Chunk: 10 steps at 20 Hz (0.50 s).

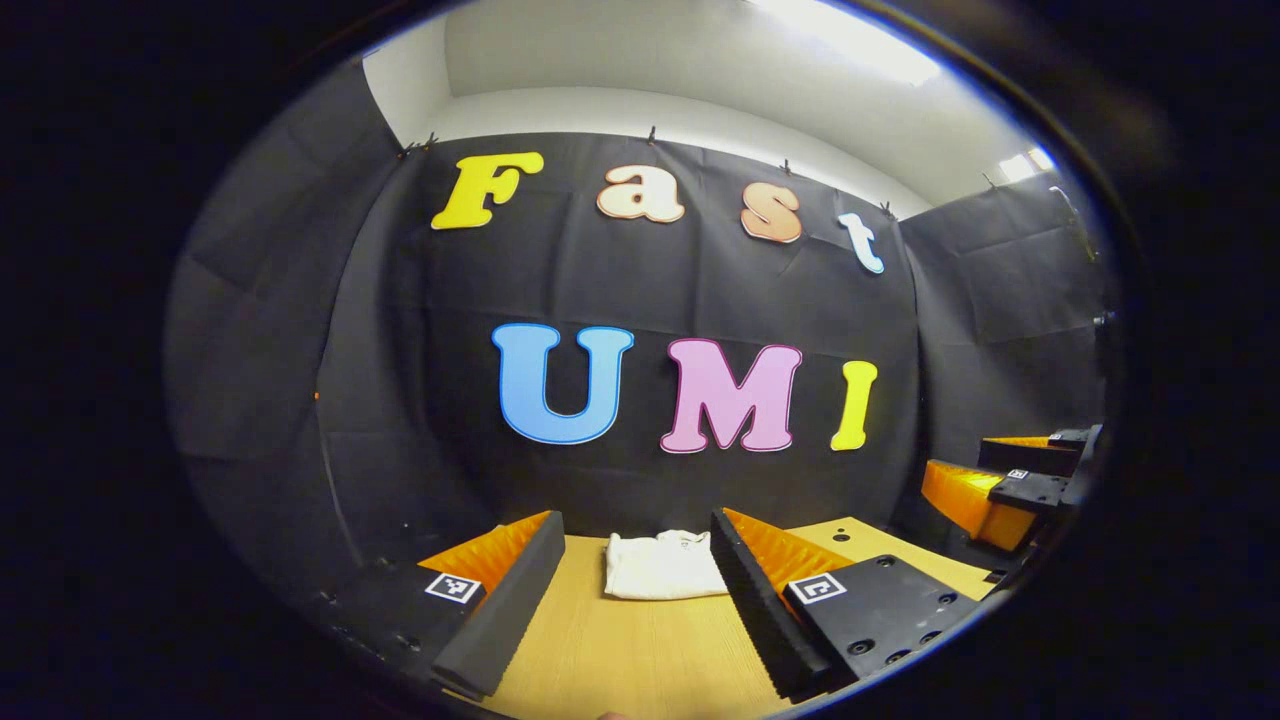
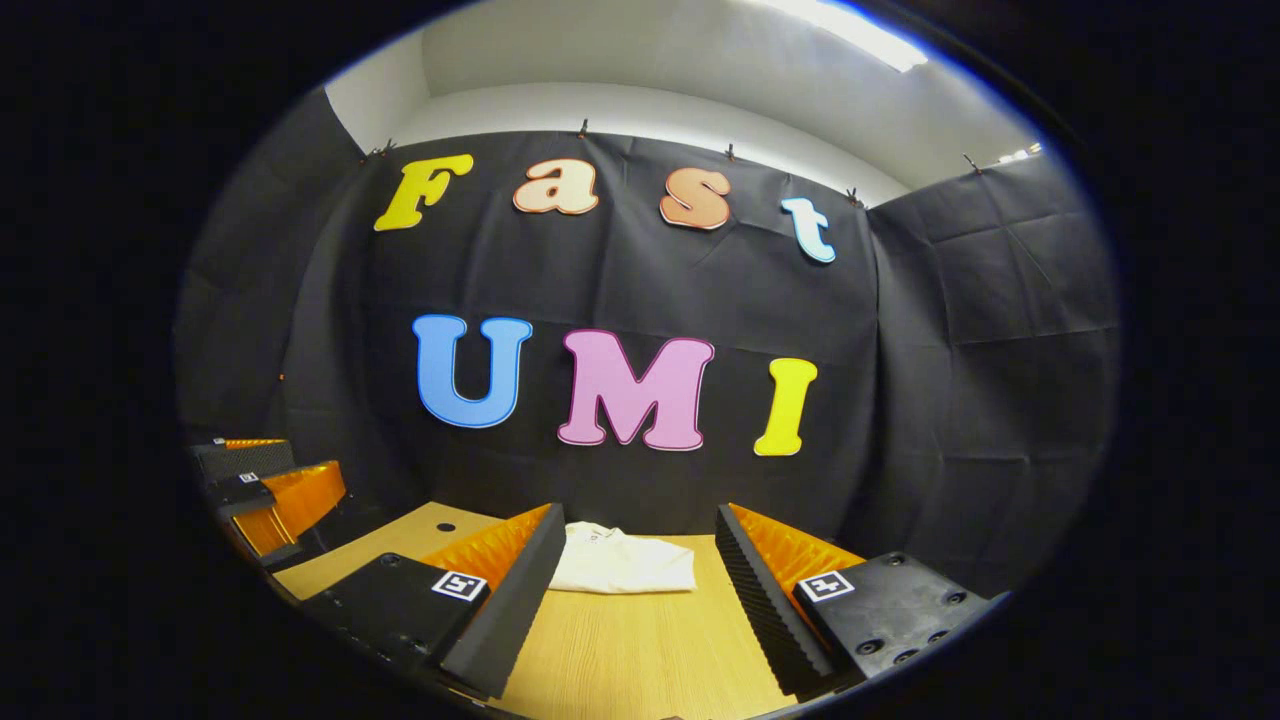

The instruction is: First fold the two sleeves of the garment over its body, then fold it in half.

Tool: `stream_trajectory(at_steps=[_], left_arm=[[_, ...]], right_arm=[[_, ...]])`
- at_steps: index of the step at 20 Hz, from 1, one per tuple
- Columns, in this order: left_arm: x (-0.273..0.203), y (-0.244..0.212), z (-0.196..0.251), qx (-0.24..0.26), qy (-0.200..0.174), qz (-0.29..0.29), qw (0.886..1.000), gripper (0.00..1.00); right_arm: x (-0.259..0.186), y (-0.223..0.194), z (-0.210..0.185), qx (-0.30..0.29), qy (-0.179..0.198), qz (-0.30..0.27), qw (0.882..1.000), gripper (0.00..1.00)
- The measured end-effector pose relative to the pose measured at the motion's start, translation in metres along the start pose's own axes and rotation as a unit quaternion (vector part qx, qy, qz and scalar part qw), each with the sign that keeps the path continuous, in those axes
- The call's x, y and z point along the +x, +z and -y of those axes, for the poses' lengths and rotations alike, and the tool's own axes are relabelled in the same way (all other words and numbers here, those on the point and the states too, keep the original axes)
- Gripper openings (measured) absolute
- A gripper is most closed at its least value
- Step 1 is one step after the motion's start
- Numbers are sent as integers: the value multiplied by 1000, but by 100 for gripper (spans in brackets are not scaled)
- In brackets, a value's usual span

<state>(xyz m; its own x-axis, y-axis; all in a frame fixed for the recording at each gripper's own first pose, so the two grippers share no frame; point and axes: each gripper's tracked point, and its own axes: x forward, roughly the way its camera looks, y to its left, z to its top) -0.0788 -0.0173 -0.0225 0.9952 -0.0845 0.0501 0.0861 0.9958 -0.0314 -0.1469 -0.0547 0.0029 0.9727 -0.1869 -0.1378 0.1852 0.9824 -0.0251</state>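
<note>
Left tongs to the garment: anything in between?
Nothing. In the left gripper view, bare wooden table runs from the open left tongs to the folded white garment.

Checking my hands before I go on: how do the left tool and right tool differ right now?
In the left gripper view, the left tool frames the white garment whole between its fingers; the right tool hangs off to its side. In the right gripper view, the right tool's finger covers the garment's edge. Both are open, above the wooden table.

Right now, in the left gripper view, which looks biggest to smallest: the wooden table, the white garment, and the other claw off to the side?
1. Wooden table: largest.
2 and 3. White garment, folded and lying on the table, and the right claw at the edge look about alike; the claw is cut off and differently distant, so I won't rank them.
</note>
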Motion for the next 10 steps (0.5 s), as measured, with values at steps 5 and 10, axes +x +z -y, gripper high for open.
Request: stream_trajectory(at_steps=[5,10], left_arm=[[12,12,9,16,-17,13,1000,95],[18,15,10,19,-26,17,999,95]], right_arm=[[5,0,8,2,-10,5,1000,96],[9,3,5,-7,-2,13,1000,96]])
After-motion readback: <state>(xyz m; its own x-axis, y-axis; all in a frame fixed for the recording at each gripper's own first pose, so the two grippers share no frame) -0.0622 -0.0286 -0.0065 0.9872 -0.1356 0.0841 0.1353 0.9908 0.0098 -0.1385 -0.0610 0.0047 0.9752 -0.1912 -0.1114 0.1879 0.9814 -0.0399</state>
